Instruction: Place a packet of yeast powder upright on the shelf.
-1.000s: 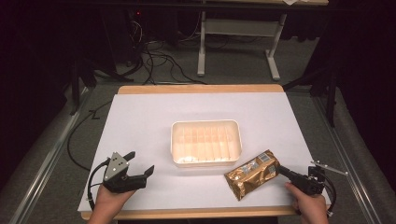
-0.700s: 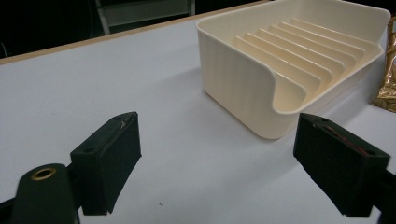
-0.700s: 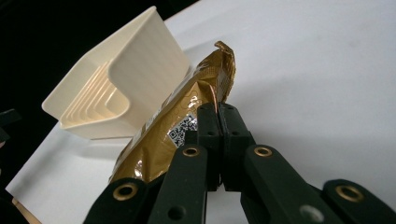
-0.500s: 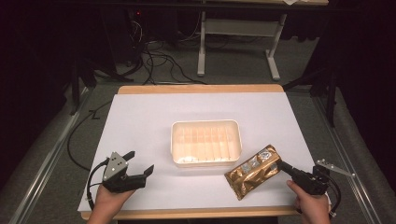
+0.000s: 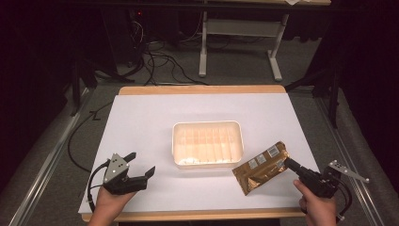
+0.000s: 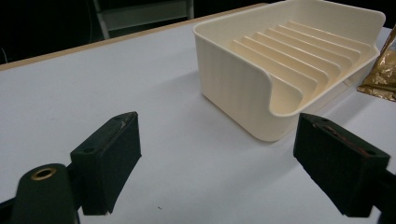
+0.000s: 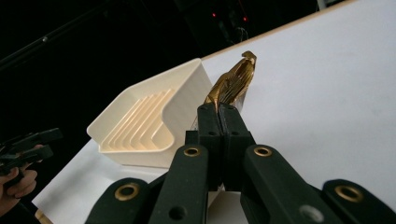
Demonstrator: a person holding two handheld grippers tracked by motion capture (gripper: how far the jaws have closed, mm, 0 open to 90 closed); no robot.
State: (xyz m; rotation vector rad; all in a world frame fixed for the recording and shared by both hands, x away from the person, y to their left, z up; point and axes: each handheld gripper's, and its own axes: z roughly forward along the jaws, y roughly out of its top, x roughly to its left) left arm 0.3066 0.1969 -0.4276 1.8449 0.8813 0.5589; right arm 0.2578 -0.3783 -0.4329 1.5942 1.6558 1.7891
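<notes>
Nearest the person, the right claw (image 5: pixel 288 165) is clenched on the near edge of a gold foil pouch (image 5: pixel 261 166). In the right gripper view the jaws meet flat on the foil, and the pouch (image 7: pixel 232 85) stands edge-on beyond them. The pouch sits at the right front of the white counter (image 5: pixel 141 117), just beside the tray; whether it rests on the surface or is lifted clear cannot be told.

The left claw (image 5: pixel 141 165) is released — jaws spread wide, nothing between them — at the counter's left front, aimed toward the tray.

Farther in, the cream ribbed tray (image 5: pixel 207 143) lies empty at centre.

Probable step: carrying the pouch to the tray. The next move calls for raising the pouch above the tray's near wall (image 6: pixel 233 88), then releasing it inside.
</notes>
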